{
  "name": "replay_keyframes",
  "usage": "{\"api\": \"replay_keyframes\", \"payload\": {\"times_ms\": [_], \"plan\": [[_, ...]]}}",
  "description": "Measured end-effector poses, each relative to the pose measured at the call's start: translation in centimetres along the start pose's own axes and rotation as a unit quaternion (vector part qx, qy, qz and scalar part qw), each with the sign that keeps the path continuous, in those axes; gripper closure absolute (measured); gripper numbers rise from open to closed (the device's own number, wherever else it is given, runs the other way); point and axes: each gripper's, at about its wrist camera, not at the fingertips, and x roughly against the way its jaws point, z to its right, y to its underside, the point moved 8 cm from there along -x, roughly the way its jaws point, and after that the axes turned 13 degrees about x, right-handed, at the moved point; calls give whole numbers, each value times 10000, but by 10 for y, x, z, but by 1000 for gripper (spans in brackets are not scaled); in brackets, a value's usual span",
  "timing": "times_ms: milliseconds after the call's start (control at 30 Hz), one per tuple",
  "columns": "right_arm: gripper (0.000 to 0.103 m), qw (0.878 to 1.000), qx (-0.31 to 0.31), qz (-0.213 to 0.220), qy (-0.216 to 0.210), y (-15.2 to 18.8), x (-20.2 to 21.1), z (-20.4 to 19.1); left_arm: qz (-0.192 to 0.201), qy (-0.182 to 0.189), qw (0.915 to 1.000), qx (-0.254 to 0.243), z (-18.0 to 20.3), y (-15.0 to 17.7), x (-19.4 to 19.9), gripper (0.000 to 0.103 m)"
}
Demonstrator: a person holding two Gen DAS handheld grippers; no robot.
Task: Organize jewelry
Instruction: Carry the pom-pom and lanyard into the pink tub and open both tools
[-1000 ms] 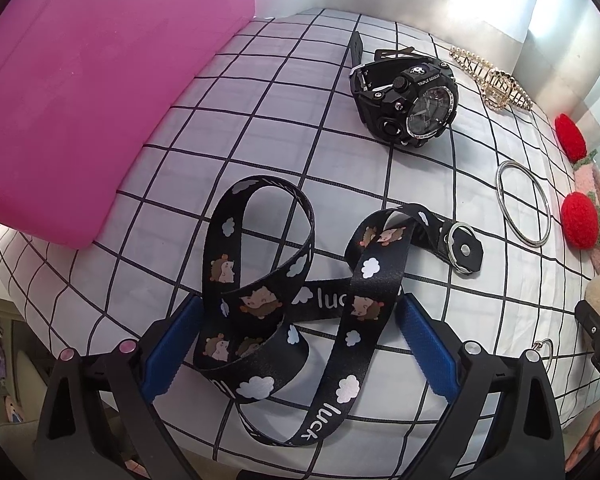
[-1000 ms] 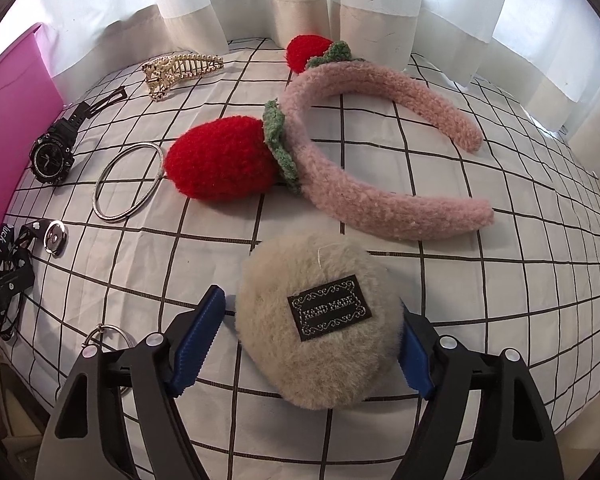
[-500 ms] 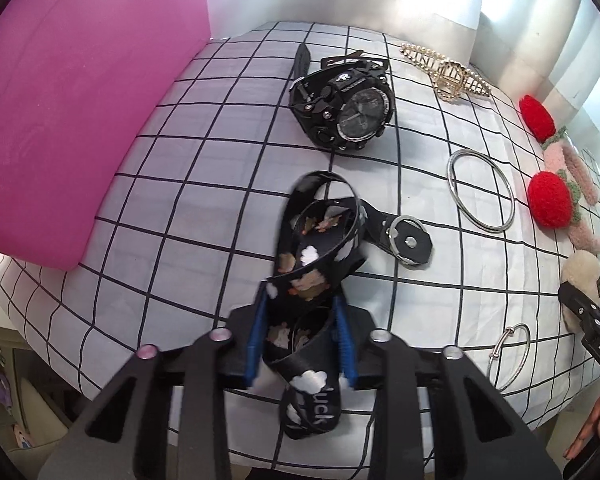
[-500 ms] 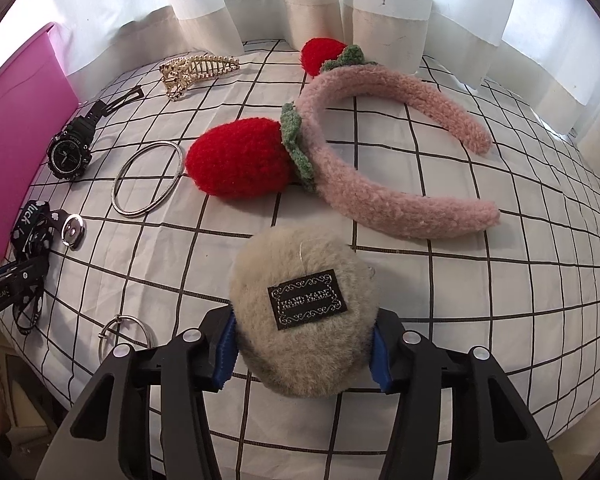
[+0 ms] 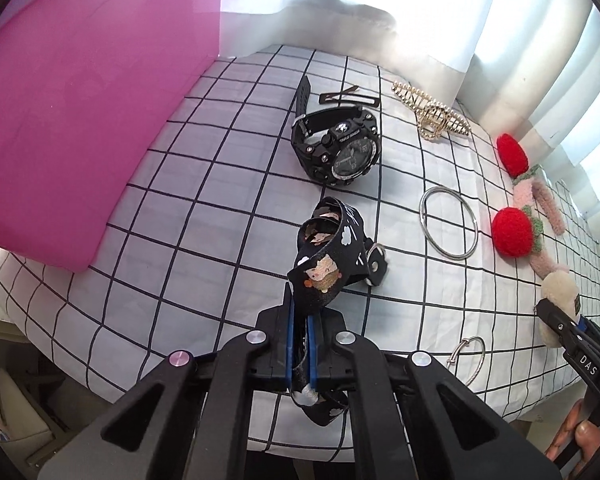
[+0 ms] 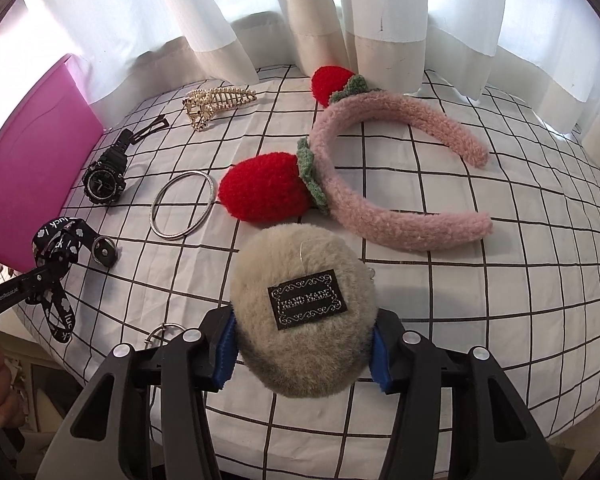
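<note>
My left gripper [image 5: 299,354] is shut on a black patterned lanyard strap [image 5: 326,256] and holds its bunched loops above the checked cloth; it also shows at the left of the right wrist view [image 6: 58,248]. My right gripper [image 6: 302,354] is shut on a beige fluffy puff with a black label [image 6: 304,308], lifted a little off the cloth. A black watch [image 5: 336,150], a gold hair claw [image 5: 430,114], a large silver bangle [image 5: 448,222] and a small silver ring [image 5: 470,360] lie on the cloth.
A pink box [image 5: 72,108] stands at the left. A pink fuzzy headband with red strawberries [image 6: 380,184] lies at the back right. White curtains [image 6: 340,16] hang behind. The cloth's front edge [image 5: 180,392] drops off near the grippers.
My left gripper closed on the lanyard and lifted it, bunching the strap. My right gripper closed on the beige puff and raised it slightly.
</note>
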Motion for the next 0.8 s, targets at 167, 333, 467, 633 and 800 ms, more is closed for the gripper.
{"api": "replay_keyframes", "payload": {"times_ms": [167, 333, 467, 633, 800], "plan": [[52, 9996, 97, 256, -57, -20, 24, -5, 301, 210, 9993, -42, 12, -20, 34, 98], [52, 9982, 251, 526, -123, -46, 50, -13, 652, 429, 9969, -16, 22, -47, 70, 98], [52, 9956, 428, 798, -226, -72, 71, -27, 986, 618, 9932, 49, 26, -71, 103, 98], [52, 9880, 796, 1249, -442, -117, 99, -62, 1457, 788, 9860, 197, 19, -110, 151, 98], [52, 9737, 1277, 1690, -840, -172, 122, -120, 2056, 630, 9758, 403, -11, -155, 198, 98]]}}
